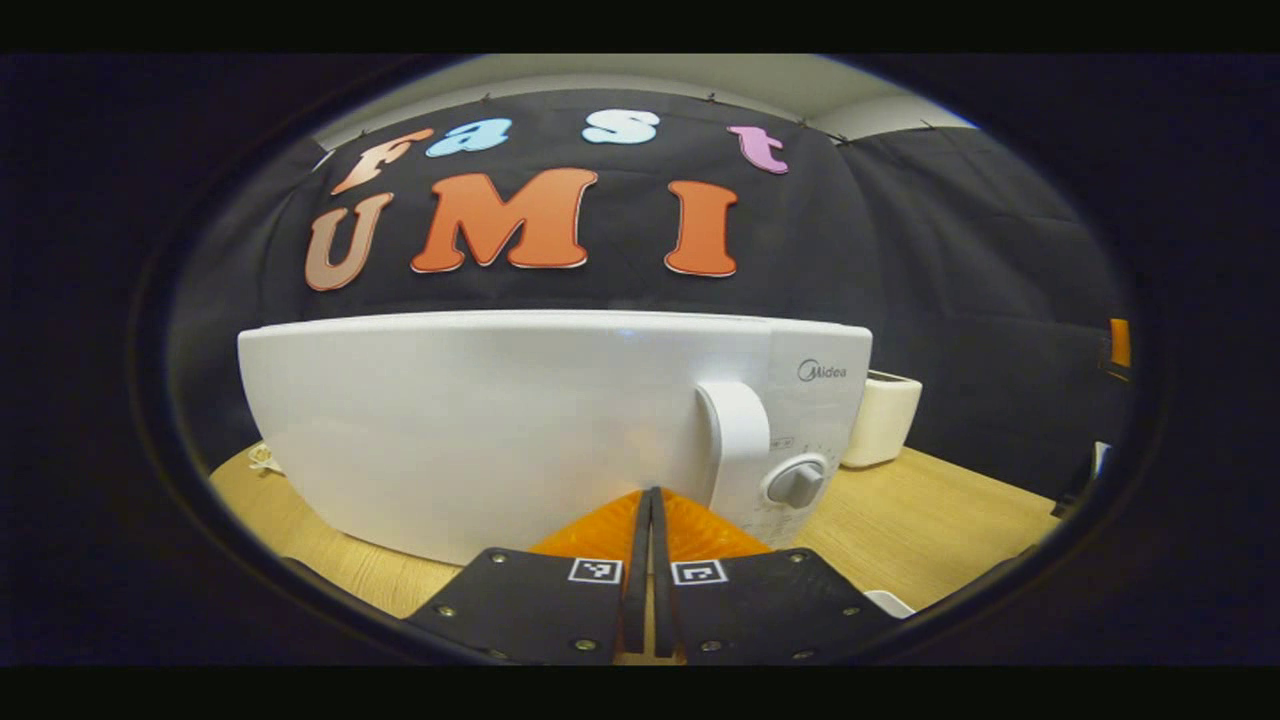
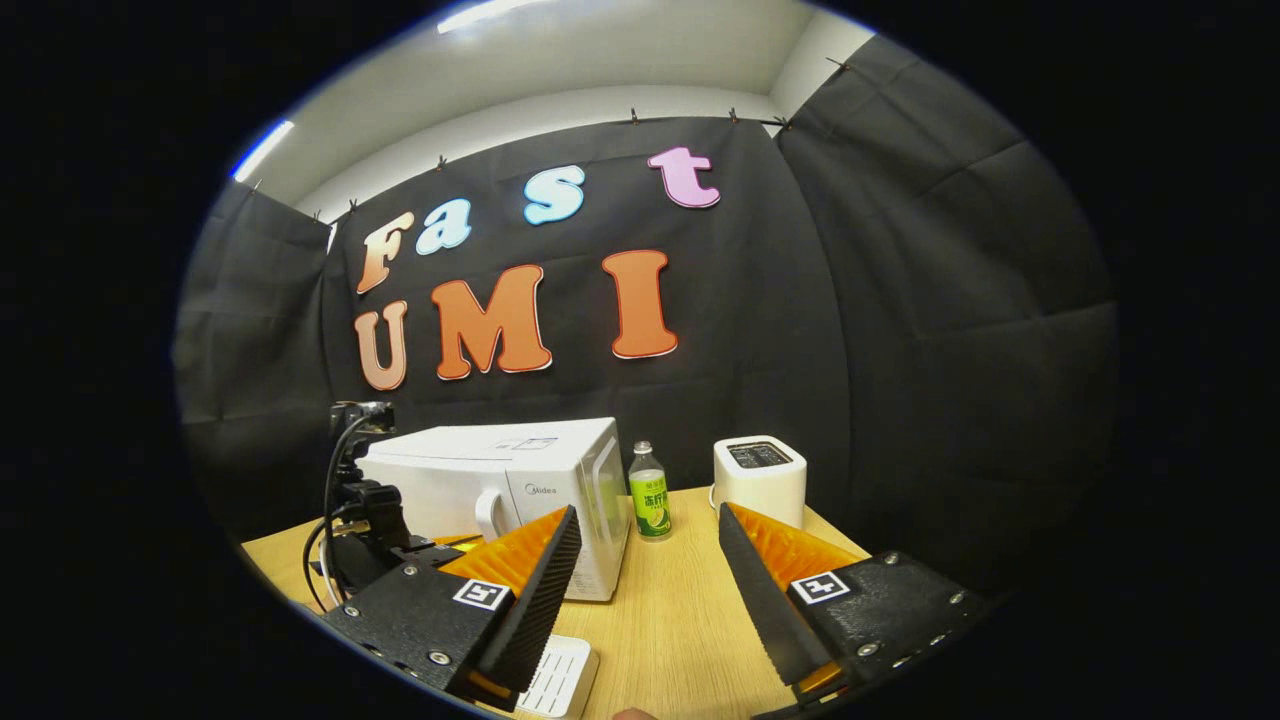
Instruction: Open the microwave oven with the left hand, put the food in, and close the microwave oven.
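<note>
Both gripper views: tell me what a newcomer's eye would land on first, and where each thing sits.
The white microwave oven dominates the left gripper view, door closed, with the left gripper shut just in front of its handle. In the right gripper view, the right gripper stands wide open over the wooden table, with a green-labelled bottle and a white toaster to the right of the microwave oven.

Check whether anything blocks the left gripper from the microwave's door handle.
Nothing visible does. The left gripper, fingers together, faces the closed microwave head-on, and the handle sits just beyond and to the right of its tips with no object between.
</note>
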`<state>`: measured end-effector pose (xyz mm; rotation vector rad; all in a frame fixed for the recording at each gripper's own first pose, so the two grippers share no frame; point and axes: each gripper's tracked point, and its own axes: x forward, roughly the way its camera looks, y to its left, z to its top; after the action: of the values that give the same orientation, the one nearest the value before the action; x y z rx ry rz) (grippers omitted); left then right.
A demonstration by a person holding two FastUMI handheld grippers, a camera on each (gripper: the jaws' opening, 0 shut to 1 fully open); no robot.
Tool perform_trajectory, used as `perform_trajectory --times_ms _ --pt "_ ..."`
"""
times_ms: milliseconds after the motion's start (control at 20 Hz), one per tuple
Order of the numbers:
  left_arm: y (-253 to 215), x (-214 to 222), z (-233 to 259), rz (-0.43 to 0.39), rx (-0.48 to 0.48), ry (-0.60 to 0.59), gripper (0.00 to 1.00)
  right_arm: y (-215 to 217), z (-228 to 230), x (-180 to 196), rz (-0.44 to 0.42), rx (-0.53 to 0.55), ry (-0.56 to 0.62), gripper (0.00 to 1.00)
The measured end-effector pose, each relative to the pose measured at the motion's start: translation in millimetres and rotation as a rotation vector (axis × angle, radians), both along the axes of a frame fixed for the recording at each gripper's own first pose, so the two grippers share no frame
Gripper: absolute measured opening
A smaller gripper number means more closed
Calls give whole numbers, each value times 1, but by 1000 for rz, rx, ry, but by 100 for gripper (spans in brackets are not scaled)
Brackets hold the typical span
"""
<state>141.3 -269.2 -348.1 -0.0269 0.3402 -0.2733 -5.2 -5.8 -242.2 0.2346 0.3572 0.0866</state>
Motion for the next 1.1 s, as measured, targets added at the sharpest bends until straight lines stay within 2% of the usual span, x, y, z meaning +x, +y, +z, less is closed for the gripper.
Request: perform_trajectory --times_ms 100,150,200,250,300,350,450,650,700,750,800,850,900,1000,1100 --pt "0 1 -1 -5 2 2 3 3 2 0 2 14 5 87" --pt "0 1 0 -4 5 0 0 6 3 -1 4 22 4 87" --pt "-1 0 -1 -3 9 3 3 8 5 -4 6 28 0 87" --pt "0 0 -1 -3 10 5 0 9 6 -7 5 28 -3 87" --pt "0 0 -2 -10 11 6 7 8 7 -9 3 25 -5 87" --pt "-1 -1 -2 -18 -3 9 7 9 9 -9 1 20 -7 87" --pt "4 -2 3 -16 -13 4 0 10 14 -8 -2 12 -13 87" --pt "9 -15 26 -39 -41 -40 2 13 20 -9 -7 18 -16 87" --pt "14 -20 33 -41 -33 -52 14 14 23 -8 -5 17 -18 87" --pt "20 -25 43 -40 -24 -69 20 14 26 -9 -6 13 -23 87" --pt "28 -30 55 -39 -22 -91 31 15 32 -7 -5 7 -31 87" --pt "36 -34 69 -35 -21 -111 36 15 38 -5 -5 -2 -41 87" --pt "46 -39 85 -30 -21 -131 50 15 44 -2 -4 -13 -52 87" --pt "69 -50 116 -20 -17 -168 63 14 58 -3 -8 -38 -73 87" --pt "95 -62 148 1 5 -207 67 17 74 2 -5 -52 -92 87"
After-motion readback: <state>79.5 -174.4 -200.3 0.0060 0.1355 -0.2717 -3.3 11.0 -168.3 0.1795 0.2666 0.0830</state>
